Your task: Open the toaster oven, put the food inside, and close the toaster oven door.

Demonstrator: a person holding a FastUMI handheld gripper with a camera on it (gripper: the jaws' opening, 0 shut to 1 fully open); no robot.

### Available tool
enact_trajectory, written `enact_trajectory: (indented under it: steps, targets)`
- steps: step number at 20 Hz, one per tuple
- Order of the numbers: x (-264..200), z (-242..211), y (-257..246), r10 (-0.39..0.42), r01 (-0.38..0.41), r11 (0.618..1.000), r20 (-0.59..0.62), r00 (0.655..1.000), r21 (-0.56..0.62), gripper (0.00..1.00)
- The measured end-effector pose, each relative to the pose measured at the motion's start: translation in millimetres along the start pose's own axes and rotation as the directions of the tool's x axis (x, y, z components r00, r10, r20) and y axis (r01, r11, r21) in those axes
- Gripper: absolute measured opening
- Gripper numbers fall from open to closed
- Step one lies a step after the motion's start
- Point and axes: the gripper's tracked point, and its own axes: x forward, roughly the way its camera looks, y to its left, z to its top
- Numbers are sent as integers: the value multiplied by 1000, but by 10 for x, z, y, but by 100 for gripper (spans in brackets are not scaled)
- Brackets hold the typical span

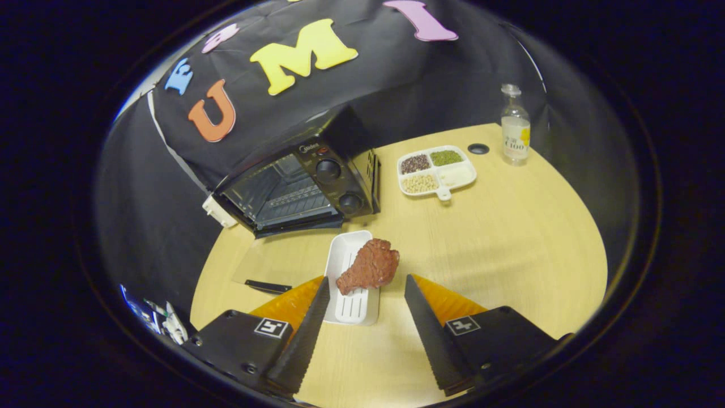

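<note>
— Between the spread fingers of the released gripper (367,294), what is seen?
— A drumstick (369,266) on its white tray (345,255); the toaster oven (294,187) is open beyond. It should be gripped mid-body.

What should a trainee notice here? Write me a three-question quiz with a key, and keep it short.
1. True or false: the toaster oven door is shut.
2. Where does the meat lie? A: inside the oven. B: on the white tray. C: on the bare table.
3. Fill in: the gripper is ___, with the meat just ahead of its fingers.

Key: 1 false, the door hangs open toward the tray. 2 B. 3 open, the fingers are apart and hold nothing.
</note>
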Motion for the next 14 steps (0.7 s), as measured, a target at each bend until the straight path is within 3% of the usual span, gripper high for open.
enact_trajectory:
  steps: [4,5,6,7,11,14]
  targets:
    - [194,4,-56,31,-34,999,-56,998,-41,74]
    - [221,9,-96,20,-21,1000,-57,998,-16,66]
    - [219,35,-89,29,-29,1000,-51,998,-2,45]
    - [230,27,-80,36,-36,999,-47,998,-12,35]
    - [51,-38,125,90,-91,996,-45,995,-19,16]
    - [-93,-34,192,26,-27,994,-10,1000,-108,10]
